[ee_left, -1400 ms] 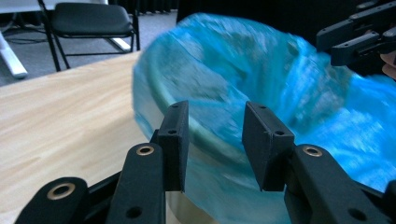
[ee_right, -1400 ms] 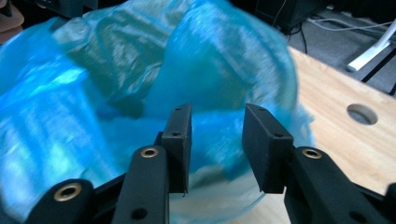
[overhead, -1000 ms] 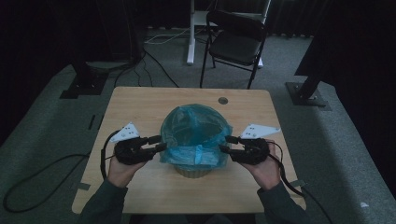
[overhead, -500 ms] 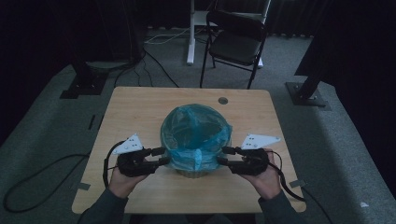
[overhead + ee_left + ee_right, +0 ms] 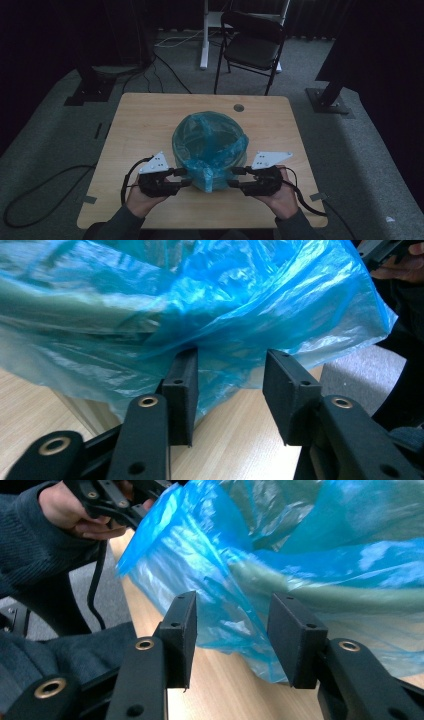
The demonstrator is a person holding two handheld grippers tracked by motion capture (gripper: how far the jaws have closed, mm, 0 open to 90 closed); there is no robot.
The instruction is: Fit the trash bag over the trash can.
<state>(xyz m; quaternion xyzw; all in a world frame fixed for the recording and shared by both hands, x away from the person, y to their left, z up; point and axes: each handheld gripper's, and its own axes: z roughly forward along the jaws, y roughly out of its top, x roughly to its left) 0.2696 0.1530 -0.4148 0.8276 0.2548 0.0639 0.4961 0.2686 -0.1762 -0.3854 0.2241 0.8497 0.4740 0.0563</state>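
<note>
Blue thin plastic bag (image 5: 210, 145) lines a round bin (image 5: 206, 186) mid-desk (image 5: 145, 125); left gripper (image 5: 181, 176) and right gripper (image 5: 235, 177) flank its overhanging skirt, jaws apart, seemingly ungripped. Pulling down remains.

Blue bag (image 5: 210, 150) blocks table (image 5: 145, 120) centre; far corners free.

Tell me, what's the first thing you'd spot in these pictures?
The shiny blue plastic bag stands out first, draped over a round bin in the middle of the wooden table. Next come the left gripper and right gripper, one on each side of the bag's near edge, jaws open with loose plastic between them. A black chair stands beyond the table.
</note>
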